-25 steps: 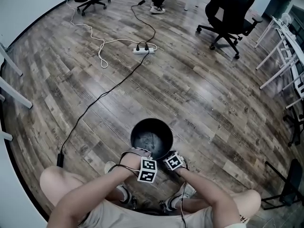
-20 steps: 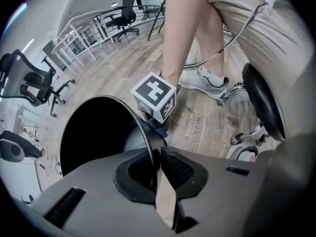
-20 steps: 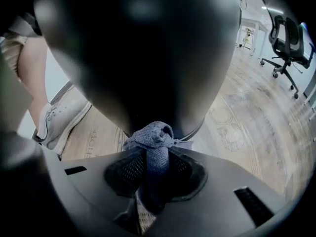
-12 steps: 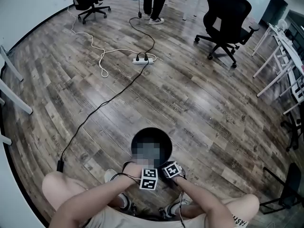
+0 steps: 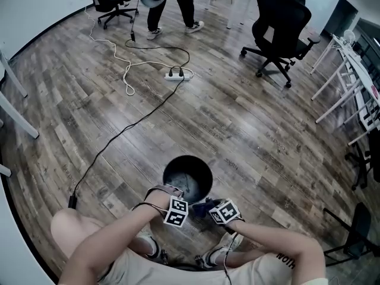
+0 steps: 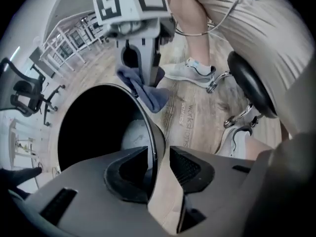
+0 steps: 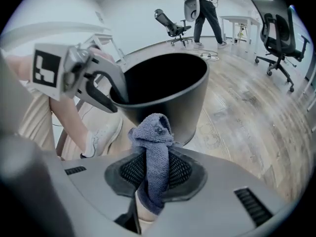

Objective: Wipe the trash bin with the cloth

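Two grippers at trash bin [image 5: 196,168] on wood floor, by person's feet. Left gripper [image 6: 158,162] view: fingers released, just been opening, bin rim between them (head view hides this). Right gripper [image 7: 154,168] view: fingers clenched on blue cloth [image 7: 154,132], just outside bin wall.

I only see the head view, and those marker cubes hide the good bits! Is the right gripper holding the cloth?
Observer: Yes. The right gripper view shows the right gripper shut on the blue-grey cloth.
Operator: Is the cloth inside the bin?
Observer: No. It hangs outside the trash bin, near the outer wall. I can't tell if it touches.
Operator: What's the left one doing?
Observer: The left gripper straddles the bin's rim. Its jaws have just been opening and aren't pinching it.
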`<state>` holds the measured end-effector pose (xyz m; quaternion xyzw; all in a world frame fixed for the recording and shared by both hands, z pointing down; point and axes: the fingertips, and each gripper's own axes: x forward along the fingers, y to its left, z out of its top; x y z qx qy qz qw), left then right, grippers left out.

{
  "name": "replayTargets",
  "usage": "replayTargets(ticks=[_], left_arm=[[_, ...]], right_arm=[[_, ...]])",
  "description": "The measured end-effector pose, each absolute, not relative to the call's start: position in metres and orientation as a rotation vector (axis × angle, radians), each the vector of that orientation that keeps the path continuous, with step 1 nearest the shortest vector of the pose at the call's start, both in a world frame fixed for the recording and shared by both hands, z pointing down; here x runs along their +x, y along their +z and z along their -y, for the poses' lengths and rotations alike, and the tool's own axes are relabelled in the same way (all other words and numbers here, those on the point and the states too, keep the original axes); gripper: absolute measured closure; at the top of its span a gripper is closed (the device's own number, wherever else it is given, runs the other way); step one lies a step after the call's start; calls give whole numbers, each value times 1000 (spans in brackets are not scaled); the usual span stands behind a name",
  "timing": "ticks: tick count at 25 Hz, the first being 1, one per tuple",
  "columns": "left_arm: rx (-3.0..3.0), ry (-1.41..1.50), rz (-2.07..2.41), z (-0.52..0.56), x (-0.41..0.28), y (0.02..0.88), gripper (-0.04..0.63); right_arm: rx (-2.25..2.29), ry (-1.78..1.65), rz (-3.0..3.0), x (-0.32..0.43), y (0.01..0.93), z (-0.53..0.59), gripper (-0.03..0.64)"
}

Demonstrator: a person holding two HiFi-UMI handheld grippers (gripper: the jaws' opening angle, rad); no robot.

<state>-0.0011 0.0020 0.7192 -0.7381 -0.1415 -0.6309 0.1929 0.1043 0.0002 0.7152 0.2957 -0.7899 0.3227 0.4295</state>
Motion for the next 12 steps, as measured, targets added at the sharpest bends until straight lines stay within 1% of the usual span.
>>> replayTargets(ticks=[1,2,3,7,10,12], left_arm=[[-2041,-1759,385,0,-1,721,446],[-2015,-1751,377,1,-1,722,466],[-1995,-1747,374,2,0,724,513],[-1959,-1747,400,-2,4,726,527],[-1952,-1720,392,-5,12,724,551],[-1982,-1719,381,-11,18,726,551]], right_arm=[[733,813,1986,100,703,-3,534],[733,825,1997,95,693,-6,534],[736,837,2008,91,684,-7,534],[758,860,2022,76,676,3,534],[777,915,2004,76,682,13,534],[780,963,2005,80,688,11,534]])
